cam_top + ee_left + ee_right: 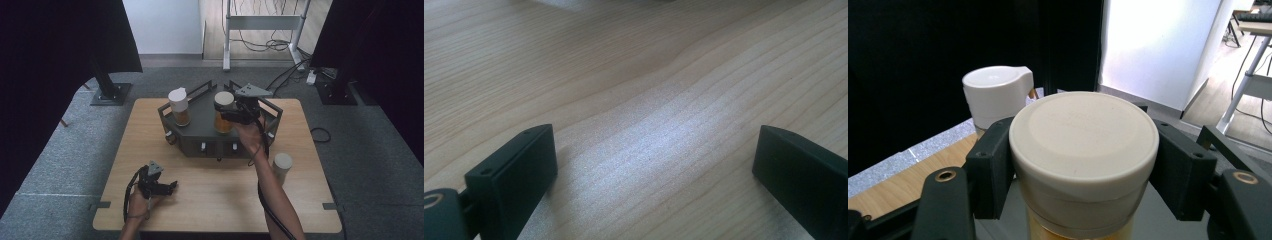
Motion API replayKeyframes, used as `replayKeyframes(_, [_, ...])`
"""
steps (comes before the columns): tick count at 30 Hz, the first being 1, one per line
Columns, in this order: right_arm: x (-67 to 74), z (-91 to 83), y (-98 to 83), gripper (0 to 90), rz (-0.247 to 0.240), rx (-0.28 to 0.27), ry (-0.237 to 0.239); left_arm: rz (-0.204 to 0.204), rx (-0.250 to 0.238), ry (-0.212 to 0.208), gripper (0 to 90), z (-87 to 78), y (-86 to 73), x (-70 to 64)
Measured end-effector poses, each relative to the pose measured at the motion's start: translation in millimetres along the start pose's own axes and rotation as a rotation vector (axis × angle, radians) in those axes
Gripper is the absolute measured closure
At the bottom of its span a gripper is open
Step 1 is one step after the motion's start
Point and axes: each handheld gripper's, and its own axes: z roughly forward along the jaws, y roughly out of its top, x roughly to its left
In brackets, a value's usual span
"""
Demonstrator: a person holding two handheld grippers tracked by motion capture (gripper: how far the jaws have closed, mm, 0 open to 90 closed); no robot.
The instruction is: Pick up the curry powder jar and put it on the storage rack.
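Note:
A jar with a cream lid and amber contents (pixel 223 114) stands on the dark grey tray (pixel 200 127) at the table's far middle. My right gripper (pixel 229 114) is shut on this jar (pixel 1083 155) just under its lid, one black pad on each side. A second jar with a white spouted lid (pixel 179 106) stands on the tray's left part, also seen behind the held jar (pixel 996 95). My left gripper (pixel 172 187) rests low over the wooden table near the front left, open, with bare wood between its jaws (pixel 654 165).
A third cream-lidded jar (pixel 281 167) stands on the wooden table (pixel 215 200) right of the tray, close to my right forearm. The tray has raised rails and small knobs on its front wall. Dark curtains flank the table; cables lie on the floor beyond.

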Motion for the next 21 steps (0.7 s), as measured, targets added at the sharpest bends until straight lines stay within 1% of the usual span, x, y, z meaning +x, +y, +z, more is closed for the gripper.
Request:
replayKeyframes(8, [-0.2, 13.6, -2.7, 32.8, 0.007, 0.025, -0.018, 0.000, 0.000, -0.001, 3.6, -0.1, -0.1, -0.1])
replayKeyframes(16, [2.6, 21.4, -7.1, 32.8, 0.003, 0.048, -0.026, 0.000, 0.000, -0.001, 3.6, -0.2, -0.3, -0.1])
replayKeyframes(21, [2.4, 22.2, -10.9, 32.7, 0.012, 0.036, -0.030, 0.000, -0.001, -0.001, 3.6, -0.2, -0.3, -0.1])
